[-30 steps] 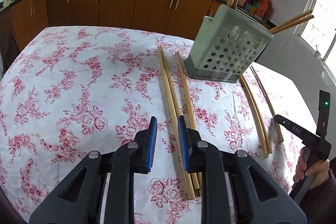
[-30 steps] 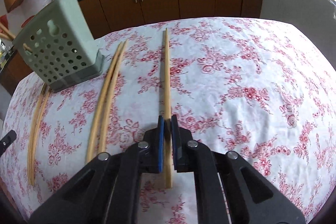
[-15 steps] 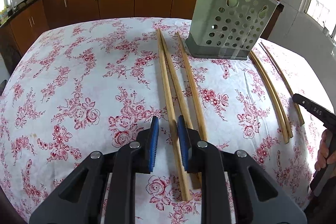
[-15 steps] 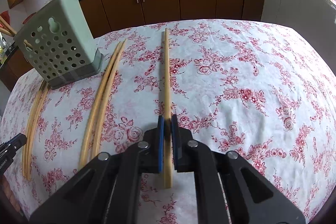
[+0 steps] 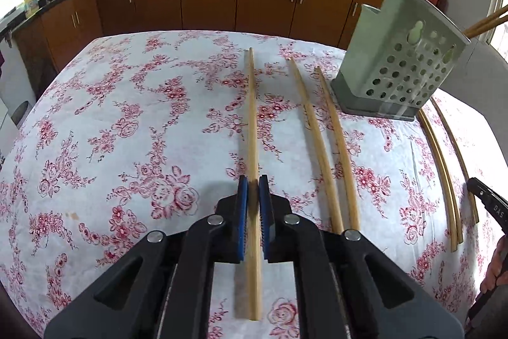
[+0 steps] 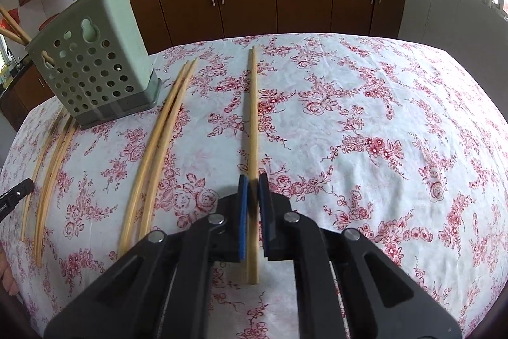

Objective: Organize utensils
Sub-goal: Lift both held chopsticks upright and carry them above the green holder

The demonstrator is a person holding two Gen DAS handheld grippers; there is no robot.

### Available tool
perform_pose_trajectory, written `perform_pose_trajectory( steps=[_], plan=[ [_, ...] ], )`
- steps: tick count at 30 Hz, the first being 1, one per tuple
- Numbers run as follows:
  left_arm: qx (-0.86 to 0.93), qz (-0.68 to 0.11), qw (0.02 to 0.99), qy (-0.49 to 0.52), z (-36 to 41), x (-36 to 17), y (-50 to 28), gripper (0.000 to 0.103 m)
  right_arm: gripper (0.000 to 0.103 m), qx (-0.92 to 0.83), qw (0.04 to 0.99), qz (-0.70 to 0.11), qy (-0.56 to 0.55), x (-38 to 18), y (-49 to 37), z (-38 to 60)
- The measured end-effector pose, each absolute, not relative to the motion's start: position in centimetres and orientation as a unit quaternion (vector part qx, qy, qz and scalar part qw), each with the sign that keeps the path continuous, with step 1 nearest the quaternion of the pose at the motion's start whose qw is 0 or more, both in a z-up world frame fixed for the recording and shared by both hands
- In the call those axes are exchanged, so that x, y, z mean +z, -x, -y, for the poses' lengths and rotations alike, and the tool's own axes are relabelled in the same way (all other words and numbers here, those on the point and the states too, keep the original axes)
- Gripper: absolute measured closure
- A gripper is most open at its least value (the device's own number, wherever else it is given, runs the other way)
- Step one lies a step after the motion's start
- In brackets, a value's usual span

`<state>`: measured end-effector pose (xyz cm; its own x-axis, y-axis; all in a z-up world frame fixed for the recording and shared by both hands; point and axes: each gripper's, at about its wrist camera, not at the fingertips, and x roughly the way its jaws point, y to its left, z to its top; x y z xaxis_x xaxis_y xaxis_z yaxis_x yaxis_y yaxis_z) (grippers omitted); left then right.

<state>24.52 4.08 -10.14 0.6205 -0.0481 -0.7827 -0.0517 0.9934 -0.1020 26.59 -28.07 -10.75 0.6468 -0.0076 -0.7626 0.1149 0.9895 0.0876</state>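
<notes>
Few chopsticks already in holder (image 5: 403, 65); each clamp grips one chopstick: left gripper (image 5: 253, 205), just closed, chopstick (image 5: 252, 123); right gripper (image 6: 253, 205), stick (image 6: 253, 123). More lie beside holder.

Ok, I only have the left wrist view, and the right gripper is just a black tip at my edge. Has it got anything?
Observer: Yes, the right gripper is shut on one chopstick.
Operator: Where along it?
Observer: Near its near end; a short stub sticks out behind the grip.
Operator: Anything crowding it?
Observer: No; the nearest pair lies apart from it, on the holder side.
</notes>
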Motion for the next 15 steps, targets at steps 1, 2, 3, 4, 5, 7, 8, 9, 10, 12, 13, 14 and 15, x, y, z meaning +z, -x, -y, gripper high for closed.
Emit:
perform_pose_trajectory(
  steps=[1,2,3,4,5,7,8,9,10,12,13,14,15],
  plan=[
    [-0.010,-0.436,0.898,0.063,-4.49,-10.17,-24.51,0.095,0.094,-0.034,0.905,-0.419,-0.065,-10.73,-26.61,28.13],
    [-0.015,-0.435,0.898,0.064,-4.61,-10.16,-24.37,0.095,0.094,-0.035,0.905,-0.419,-0.066,-10.68,-26.62,28.26],
    [-0.019,-0.434,0.899,0.062,-4.67,-10.17,-24.25,0.095,0.094,-0.035,0.905,-0.419,-0.065,-10.67,-26.64,28.32],
    [-0.023,-0.431,0.900,0.058,-4.61,-10.22,-24.08,0.095,0.094,-0.035,0.905,-0.419,-0.064,-10.68,-26.67,28.46],
    [-0.025,-0.429,0.901,0.054,-4.53,-10.26,-24.00,0.095,0.094,-0.036,0.905,-0.419,-0.063,-10.67,-26.67,28.44],
    [-0.026,-0.429,0.901,0.056,-4.44,-10.28,-23.97,0.095,0.094,-0.037,0.905,-0.420,-0.061,-10.66,-26.66,28.38],
    [-0.026,-0.429,0.901,0.057,-4.46,-10.28,-23.99,0.094,0.094,-0.038,0.905,-0.420,-0.060,-10.66,-26.68,28.32],
    [-0.026,-0.429,0.901,0.058,-4.49,-10.27,-23.99,0.094,0.094,-0.038,0.905,-0.420,-0.059,-10.66,-26.68,28.30],
    [-0.025,-0.429,0.901,0.057,-4.52,-10.27,-24.01,0.094,0.094,-0.039,0.905,-0.420,-0.059,-10.67,-26.69,28.27],
    [-0.024,-0.429,0.901,0.054,-4.51,-10.27,-23.99,0.094,0.094,-0.038,0.905,-0.420,-0.059,-10.69,-26.71,28.26],
    [-0.024,-0.429,0.901,0.053,-4.50,-10.27,-23.98,0.094,0.094,-0.039,0.905,-0.421,-0.059,-10.69,-26.71,28.23],
    [-0.024,-0.429,0.901,0.054,-4.55,-10.27,-23.97,0.094,0.094,-0.039,0.904,-0.421,-0.059,-10.69,-26.71,28.24],
    [-0.024,-0.429,0.901,0.054,-4.56,-10.26,-23.92,0.094,0.094,-0.039,0.904,-0.421,-0.058,-10.66,-26.68,28.19]
  ],
)
